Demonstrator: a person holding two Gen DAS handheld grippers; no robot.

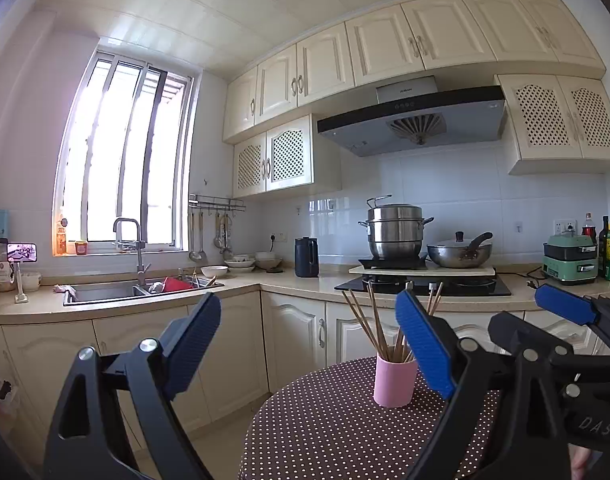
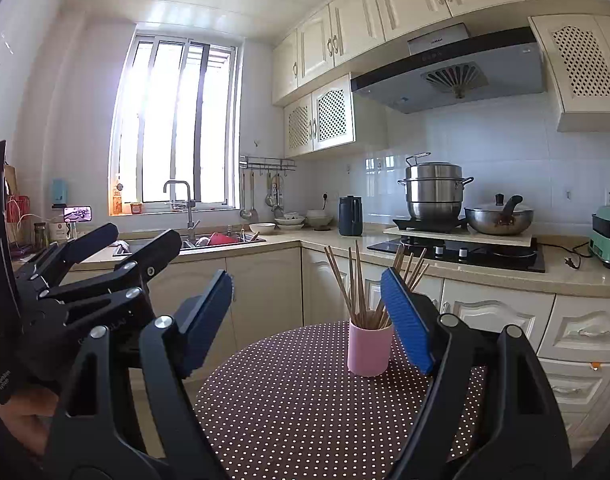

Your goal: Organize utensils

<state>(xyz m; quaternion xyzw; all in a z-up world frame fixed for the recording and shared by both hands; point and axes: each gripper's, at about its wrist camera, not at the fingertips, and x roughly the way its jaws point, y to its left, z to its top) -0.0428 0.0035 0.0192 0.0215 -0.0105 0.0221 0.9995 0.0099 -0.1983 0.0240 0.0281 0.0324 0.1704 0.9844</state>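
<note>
A pink cup (image 1: pixel 393 384) (image 2: pixel 369 352) stands upright on a round table with a brown polka-dot cloth (image 1: pixel 325 420) (image 2: pixel 285 400). Several wooden chopsticks (image 1: pixel 369 320) (image 2: pixel 355 284) fan out of it. My left gripper (image 1: pixel 308 298) is open and empty, held short of the cup, which shows just left of its right finger. My right gripper (image 2: pixel 305 276) is also open and empty, with the cup beside its right pad. Each gripper appears in the other's view: the right gripper (image 1: pixel 517 308) at the right edge, the left gripper (image 2: pixel 137 236) at the left.
An L-shaped kitchen counter (image 1: pixel 289 284) runs behind the table, with a sink (image 1: pixel 105 292) holding dishes, a dark kettle (image 1: pixel 306 257), a steamer pot (image 1: pixel 395 232) and a wok (image 1: pixel 459 254) on the stove. A green appliance (image 1: pixel 571 260) and bottles stand at the right. A hand (image 2: pixel 25 420) holds the left gripper.
</note>
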